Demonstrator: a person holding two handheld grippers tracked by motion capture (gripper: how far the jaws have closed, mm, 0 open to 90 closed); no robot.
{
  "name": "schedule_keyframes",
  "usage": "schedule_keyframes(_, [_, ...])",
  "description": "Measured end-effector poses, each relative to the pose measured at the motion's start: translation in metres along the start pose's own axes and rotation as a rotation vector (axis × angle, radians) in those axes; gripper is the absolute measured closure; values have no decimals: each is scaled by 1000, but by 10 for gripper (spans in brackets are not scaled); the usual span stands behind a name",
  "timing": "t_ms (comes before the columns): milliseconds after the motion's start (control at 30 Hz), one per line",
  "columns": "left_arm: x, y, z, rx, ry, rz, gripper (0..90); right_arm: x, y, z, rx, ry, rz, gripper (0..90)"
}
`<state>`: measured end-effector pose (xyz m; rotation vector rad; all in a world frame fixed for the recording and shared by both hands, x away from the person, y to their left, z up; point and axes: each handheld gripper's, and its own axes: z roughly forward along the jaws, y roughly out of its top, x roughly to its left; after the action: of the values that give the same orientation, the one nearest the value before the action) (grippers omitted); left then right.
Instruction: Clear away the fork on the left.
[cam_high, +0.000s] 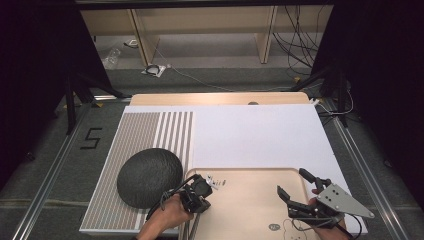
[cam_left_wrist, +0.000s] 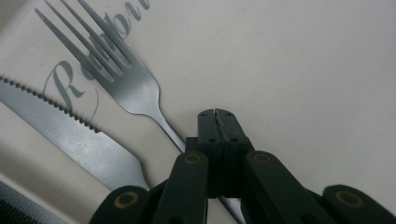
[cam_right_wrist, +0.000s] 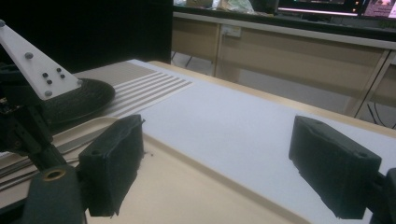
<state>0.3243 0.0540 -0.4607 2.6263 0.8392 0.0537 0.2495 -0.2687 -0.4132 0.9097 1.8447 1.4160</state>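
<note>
1. The left gripper has its jaws pressed together over the handle of a fork; the handle passes under the closed tips, so it looks clamped on it.
2. In the high view the left gripper sits at the near left edge of a beige tray, with the person's left hand behind it.
3. The fork lies on the tray's pale surface, tines pointing away from the gripper, over grey script lettering.
4. A serrated knife lies just beside the fork, to its left in the left gripper view.
5. The right gripper hovers over the tray's near right part, jaws spread wide with nothing between them.
6. A dark round mat rests on the striped placemat, left of the tray.
</note>
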Motion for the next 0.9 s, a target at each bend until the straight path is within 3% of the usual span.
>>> schedule_keyframes(667, [8, -4, -5, 0, -5, -26, 853, 0, 0, 0, -1, -1, -1, 186])
schedule_keyframes(800, [8, -3, -11, -34, -35, -25, 721, 0, 0, 0, -1, -1, 0, 186])
schedule_keyframes(900, [8, -2, -19, -64, -18, -44, 542, 0, 0, 0, -3, -1, 0, 186])
